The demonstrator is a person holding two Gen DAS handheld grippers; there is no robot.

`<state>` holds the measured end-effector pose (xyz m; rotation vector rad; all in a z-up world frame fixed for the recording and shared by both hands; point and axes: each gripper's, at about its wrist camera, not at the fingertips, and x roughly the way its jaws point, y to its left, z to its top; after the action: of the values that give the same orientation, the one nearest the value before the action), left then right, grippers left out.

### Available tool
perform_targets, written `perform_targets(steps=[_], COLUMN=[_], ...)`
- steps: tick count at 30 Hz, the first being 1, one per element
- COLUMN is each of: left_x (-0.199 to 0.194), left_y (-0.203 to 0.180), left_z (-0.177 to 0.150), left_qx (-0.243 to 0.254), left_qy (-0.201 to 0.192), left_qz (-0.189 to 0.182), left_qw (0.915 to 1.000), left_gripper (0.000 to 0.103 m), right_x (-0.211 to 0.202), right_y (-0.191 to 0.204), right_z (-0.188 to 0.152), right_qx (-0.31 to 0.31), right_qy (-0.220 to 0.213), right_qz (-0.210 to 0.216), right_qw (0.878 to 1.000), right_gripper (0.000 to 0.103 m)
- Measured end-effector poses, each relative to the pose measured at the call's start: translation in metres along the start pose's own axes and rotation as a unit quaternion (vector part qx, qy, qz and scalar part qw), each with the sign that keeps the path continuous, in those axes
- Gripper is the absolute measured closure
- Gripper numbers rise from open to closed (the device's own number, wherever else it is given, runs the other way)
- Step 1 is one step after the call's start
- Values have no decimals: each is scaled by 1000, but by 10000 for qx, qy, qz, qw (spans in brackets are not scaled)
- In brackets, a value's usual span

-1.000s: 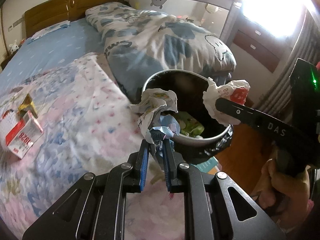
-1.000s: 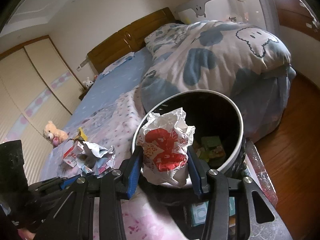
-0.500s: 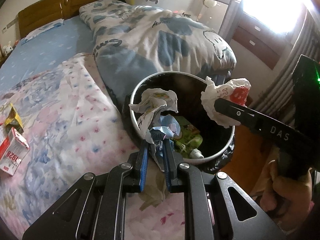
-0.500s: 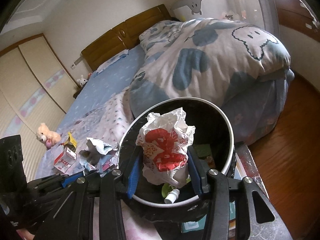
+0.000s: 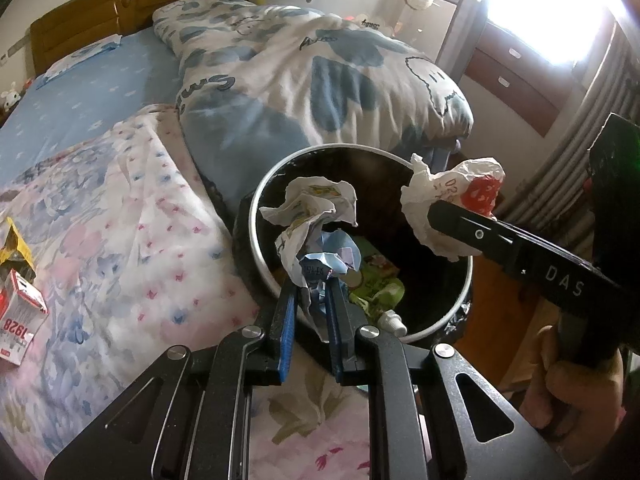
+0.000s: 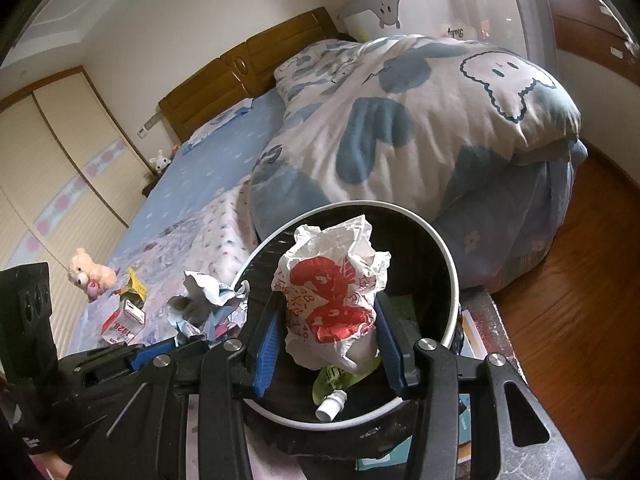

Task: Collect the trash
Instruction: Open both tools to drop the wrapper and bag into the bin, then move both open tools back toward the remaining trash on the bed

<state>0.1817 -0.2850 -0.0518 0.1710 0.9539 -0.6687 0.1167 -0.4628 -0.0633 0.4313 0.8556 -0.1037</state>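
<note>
A round bin with a white rim and black liner stands beside the bed, with green wrappers and a white cap inside. My left gripper is shut on a crumpled white and blue paper wad, held over the bin's near-left rim. My right gripper is shut on a crumpled white bag with red print, held above the bin's opening. In the right wrist view the paper wad shows at the bin's left edge.
On the flowered sheet lie a red and white carton and a yellow wrapper. A folded blue and white duvet lies behind the bin. A plush toy sits further left. Wooden floor lies to the right.
Both grippers have moved forward with their loads, so the bin lies closer and more beneath them. The carton on the sheet has slid toward the left edge of the left wrist view.
</note>
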Motion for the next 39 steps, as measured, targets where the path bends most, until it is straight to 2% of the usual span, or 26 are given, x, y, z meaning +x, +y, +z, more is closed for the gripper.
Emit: perform_targets(steps=[6,8,10,11,12,13,15,21,24,33,39], left_x=[5,6,7,6,4,3,0,-10,-18,-55,-76], left_y=[0,1,1,1,1,1,4,21,36,91,130], left_z=[2,3,4,4,3,3,0,-21,-36,-78,-105], left_qx=[-35,-73,-123,-134,-138,-142,-184,-418,-615,-1258,-1671], left_qy=[42,89,111,89,50,16,14,4,-7,-184,-262], left_qz=[15,-32,-99,-82,-59,-52,-49,-1,52,305,531], left_qw=[10000,9999,9998,9998,9999,9999,9998,9991,9981,9914,9842], left_gripper=[87,81,63,57,51,49,48,46,46,46,46], right_x=[2,3,4,4,5,5,4,-4,-7,-15,-5], right_y=[-5,-6,-7,-9,-11,-14,-17,-16,-8,38,77], right_z=[3,3,3,4,4,5,5,0,-5,-28,-44], right_qx=[38,37,49,70,115,177,247,318,297,134,-152], right_qy=[12,19,40,52,59,51,15,-66,-82,-256,-84], right_qz=[3,10,-7,-19,-27,-28,-27,-25,22,312,536], right_qw=[10000,10000,10000,10000,9999,9998,9997,9995,9995,9991,9984], right_gripper=[56,56,53,51,44,35,26,26,21,15,15])
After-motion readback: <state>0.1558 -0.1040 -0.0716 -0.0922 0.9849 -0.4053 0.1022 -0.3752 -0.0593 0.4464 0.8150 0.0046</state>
